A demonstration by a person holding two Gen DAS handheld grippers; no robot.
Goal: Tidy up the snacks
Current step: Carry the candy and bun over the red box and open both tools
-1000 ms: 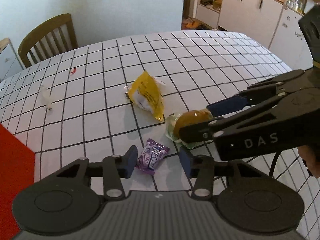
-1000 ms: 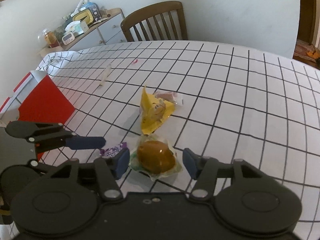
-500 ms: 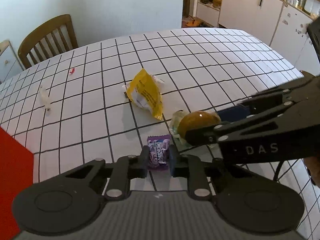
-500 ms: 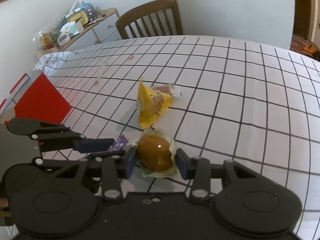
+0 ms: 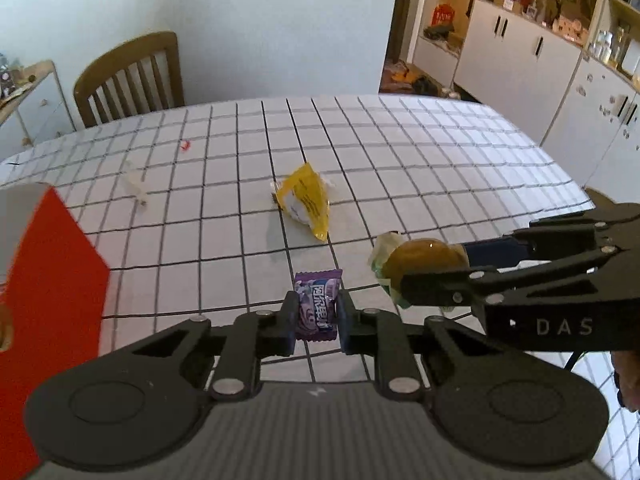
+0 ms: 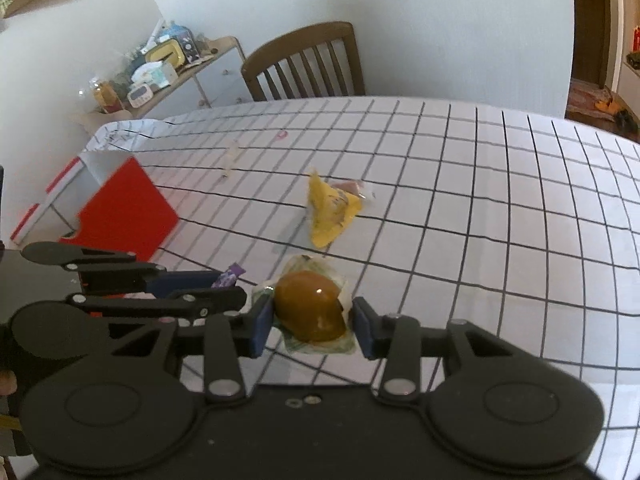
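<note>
The left gripper [image 5: 317, 317] is clamped on a purple candy packet [image 5: 316, 304], and the right gripper [image 6: 310, 322] just beside it grips a wrapped brown bun [image 6: 310, 312] (both above the checked tablecloth [image 6: 480, 208]). Farther out a yellow snack bag [image 5: 308, 200] lies on the cloth, and a red box [image 6: 124, 212] stands at the left.

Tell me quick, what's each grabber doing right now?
Left gripper: closed on the purple candy.
Right gripper: closed on the wrapped brown bun.
</note>
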